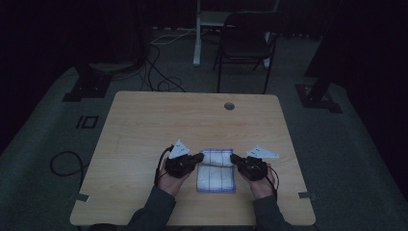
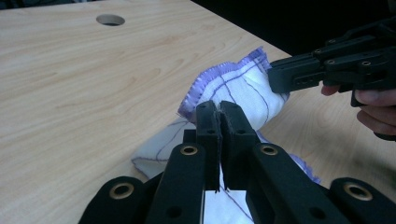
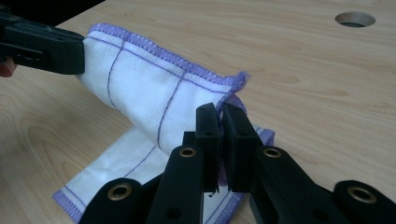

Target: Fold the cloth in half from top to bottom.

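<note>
Your left gripper (image 2: 219,109) and right gripper (image 3: 220,112) each pinch a corner of white purple-edged cloth (image 1: 216,169); fold half over, far edge not yet laid on wooden bench (image 1: 144,125).

Nothing here can be read: no words, labels, brand marks or numbers stand on anything on or around the table (the room is dim, so small print would be lost anyway).
</note>
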`<move>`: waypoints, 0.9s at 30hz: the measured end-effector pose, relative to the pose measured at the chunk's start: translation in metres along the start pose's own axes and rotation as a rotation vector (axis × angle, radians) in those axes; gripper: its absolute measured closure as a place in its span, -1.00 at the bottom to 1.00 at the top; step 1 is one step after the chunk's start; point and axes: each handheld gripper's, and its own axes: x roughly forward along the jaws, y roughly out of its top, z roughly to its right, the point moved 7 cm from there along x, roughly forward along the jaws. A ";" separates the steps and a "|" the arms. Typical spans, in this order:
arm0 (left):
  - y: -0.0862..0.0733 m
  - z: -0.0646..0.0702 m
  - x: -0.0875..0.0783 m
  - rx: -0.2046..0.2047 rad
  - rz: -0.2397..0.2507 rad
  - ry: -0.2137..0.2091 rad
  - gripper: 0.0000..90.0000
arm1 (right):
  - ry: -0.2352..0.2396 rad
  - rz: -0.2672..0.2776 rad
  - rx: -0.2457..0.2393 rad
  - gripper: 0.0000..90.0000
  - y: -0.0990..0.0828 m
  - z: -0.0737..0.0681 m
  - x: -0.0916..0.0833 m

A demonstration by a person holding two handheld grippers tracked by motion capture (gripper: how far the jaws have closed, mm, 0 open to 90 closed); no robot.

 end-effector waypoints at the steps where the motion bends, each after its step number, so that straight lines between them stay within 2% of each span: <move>1: -0.003 0.001 0.000 0.002 -0.006 -0.001 0.95 | 0.000 -0.005 0.002 0.92 -0.002 -0.001 0.000; 14: -0.018 0.006 0.001 -0.016 -0.030 -0.016 0.94 | 0.013 -0.026 0.015 0.92 -0.014 -0.002 0.000; 27: -0.029 0.010 -0.001 -0.034 -0.045 -0.022 0.91 | 0.025 -0.057 0.001 0.92 -0.023 -0.006 0.000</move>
